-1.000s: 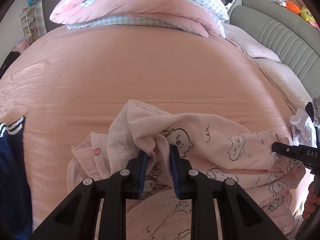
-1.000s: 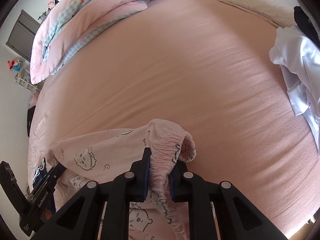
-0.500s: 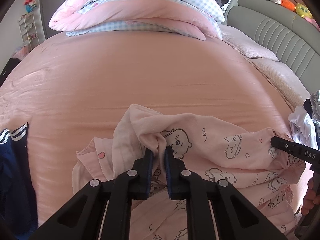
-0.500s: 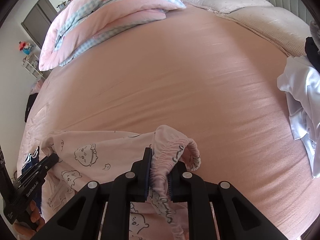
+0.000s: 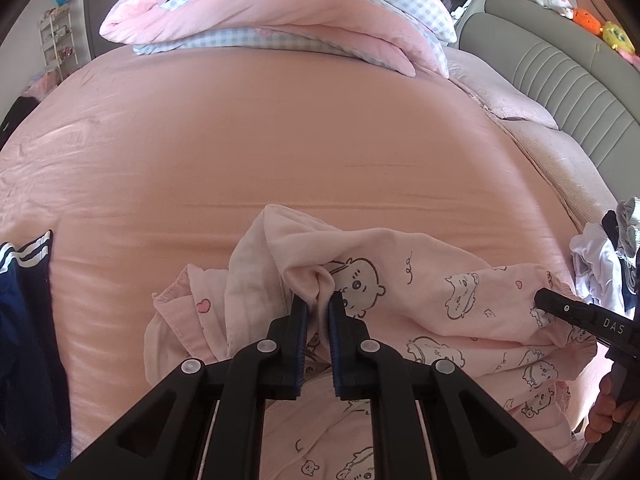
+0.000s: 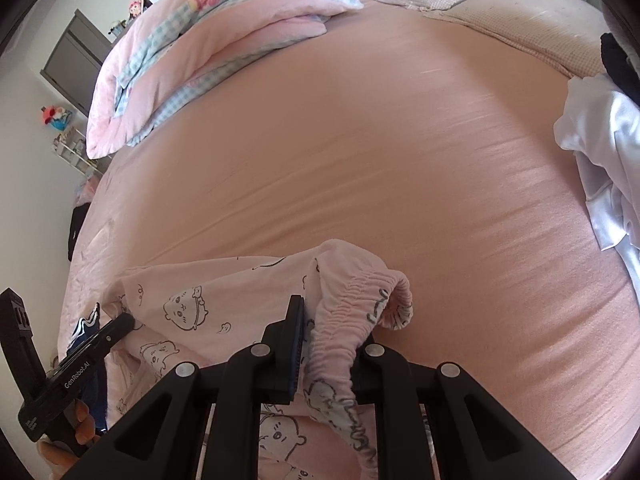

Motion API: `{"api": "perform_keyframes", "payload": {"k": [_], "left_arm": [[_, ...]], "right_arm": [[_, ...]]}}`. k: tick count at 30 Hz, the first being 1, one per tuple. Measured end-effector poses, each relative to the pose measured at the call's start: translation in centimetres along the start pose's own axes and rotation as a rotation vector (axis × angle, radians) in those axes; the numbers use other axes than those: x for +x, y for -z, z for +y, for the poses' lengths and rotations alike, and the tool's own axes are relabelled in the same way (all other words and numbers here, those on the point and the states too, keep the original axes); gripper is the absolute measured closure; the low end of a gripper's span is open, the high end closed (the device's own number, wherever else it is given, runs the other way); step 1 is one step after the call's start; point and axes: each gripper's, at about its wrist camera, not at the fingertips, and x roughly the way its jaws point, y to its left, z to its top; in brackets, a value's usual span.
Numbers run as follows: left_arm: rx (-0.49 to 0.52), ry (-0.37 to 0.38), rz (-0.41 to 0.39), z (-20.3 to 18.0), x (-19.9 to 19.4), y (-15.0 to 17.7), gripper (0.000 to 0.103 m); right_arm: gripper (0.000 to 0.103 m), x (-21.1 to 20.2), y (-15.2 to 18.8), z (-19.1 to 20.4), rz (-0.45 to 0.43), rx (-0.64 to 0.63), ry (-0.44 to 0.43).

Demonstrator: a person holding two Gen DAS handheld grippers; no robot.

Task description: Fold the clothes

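Spanning the near edge of the pink bed sheet point(image 5: 304, 152), the pink printed garment point(image 5: 432, 292) hung slack between the two grippers and lay partly bunched on the bed below them. The left gripper point(image 5: 318, 308) was pressed together on a raised fold of the cloth, its blue pads point(image 5: 301, 320) nearly meeting with only fabric between them. The right gripper point(image 6: 320, 320) pinched the gathered elastic waistband point(image 6: 356, 300), which curled over the far jaw and hid it. The cloth appeared thin, light and limp, likely to sag and crumple wherever unsupported, with little risk of damage. The elasticated band seemed the firmer hold, since its thick gathers should resist slipping; a matching grip on a seam or hem opposite would probably let the piece be drawn flat. A folded quilt point(image 5: 280, 12) sat well apart at the far end.
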Motion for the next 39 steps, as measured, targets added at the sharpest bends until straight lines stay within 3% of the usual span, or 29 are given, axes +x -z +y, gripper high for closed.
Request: {"api": "perform_keyframes", "payload": {"k": [8, 15, 23, 25, 31, 34, 36, 38, 39], "left_arm": [[0.010, -0.003, -0.022, 0.3, -0.8, -0.9, 0.095], [0.031, -0.001, -0.029, 1.0, -0.7, -2.0, 0.095], [-0.049, 0.093, -0.007, 2.3, -0.2, -3.1, 0.097], [-0.068, 0.141, 0.018, 2.7, -0.2, -3.0, 0.097], [-0.044, 0.116, 0.113, 2.8, 0.2, -3.3, 0.094], [-0.035, 0.091, 0.132, 3.1, 0.0, -3.3, 0.081], [-0.029, 0.074, 0.144, 3.2, -0.2, -3.3, 0.049], [-0.023, 0.057, 0.156, 3.4, -0.3, -3.3, 0.034], [-0.026, 0.049, 0.163, 3.5, -0.2, -3.3, 0.032]], "right_arm": [[0.092, -0.9, -0.5, 0.6, -0.055, -0.018, -0.086], [0.092, -1.1, -1.8, 1.0, -0.075, -0.040, -0.048], [0.092, -1.9, -3.4, 1.2, -0.106, -0.058, -0.006], [0.093, -2.1, -3.8, 1.3, -0.114, -0.062, 0.004], [0.093, -2.6, -4.5, 1.2, -0.120, -0.073, 0.022], [0.093, -2.5, -4.4, 1.4, -0.114, -0.082, 0.030], [0.093, -2.5, -4.4, 1.5, -0.111, -0.087, 0.033], [0.093, -2.5, -4.4, 1.7, -0.107, -0.090, 0.035], [0.093, -2.5, -4.4, 1.6, -0.107, -0.083, 0.030]]}}
